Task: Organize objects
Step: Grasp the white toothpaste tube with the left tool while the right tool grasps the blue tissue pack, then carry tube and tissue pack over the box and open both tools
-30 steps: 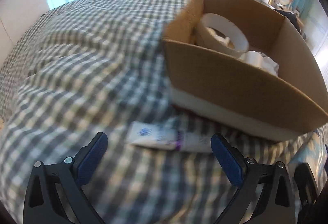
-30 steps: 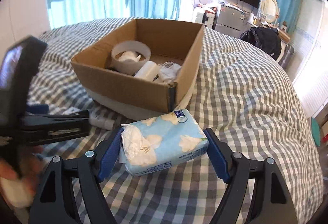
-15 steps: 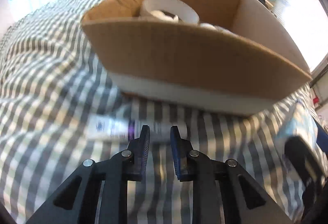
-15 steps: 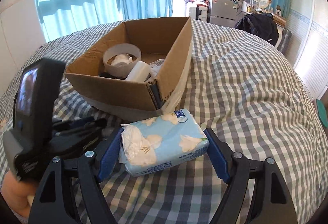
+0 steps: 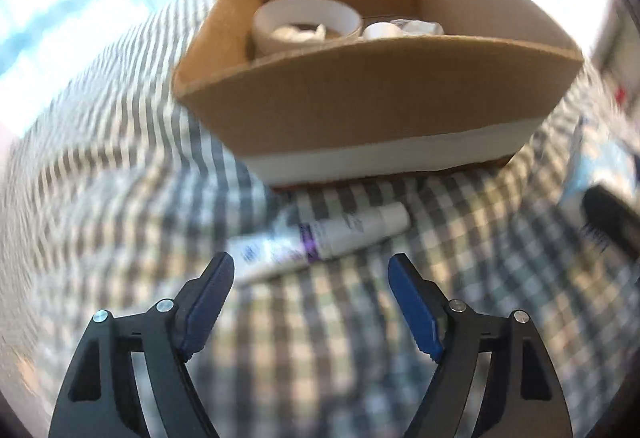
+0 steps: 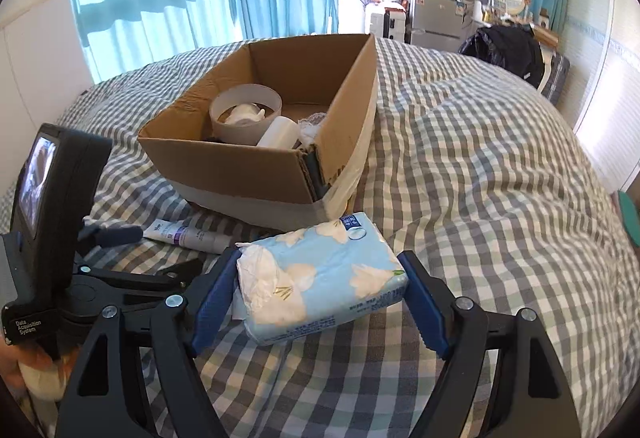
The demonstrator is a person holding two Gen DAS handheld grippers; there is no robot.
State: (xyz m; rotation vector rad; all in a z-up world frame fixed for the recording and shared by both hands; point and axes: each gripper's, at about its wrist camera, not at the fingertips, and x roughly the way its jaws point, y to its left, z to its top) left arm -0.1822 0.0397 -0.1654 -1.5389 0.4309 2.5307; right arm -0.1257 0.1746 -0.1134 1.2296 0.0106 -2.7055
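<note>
Checked bedding (image 6: 480, 165) is bearing a partly filled box (image 6: 280, 173); left gripper (image 5: 310, 278), jaws just reopening empty, is hovering over the tube (image 5: 320, 238), while right gripper (image 6: 316, 286) is clamping the tissue pack (image 6: 320, 278).

The cardboard box (image 6: 256, 161) sits open on the checked bedspread (image 6: 480, 173). Inside it are a white round tub (image 6: 246, 113) and, just right of that, a white bottle (image 6: 278, 131). Just in front of the box's near right corner lies a blue tissue pack (image 6: 320, 278), between the blue pads of the right gripper (image 6: 320, 300), both pads against its ends. Left of the pack, close to the box's front wall, lies a white tube (image 6: 186, 236). The left gripper (image 6: 144, 254), jaws apart, reaches toward the tube from the left.
</note>
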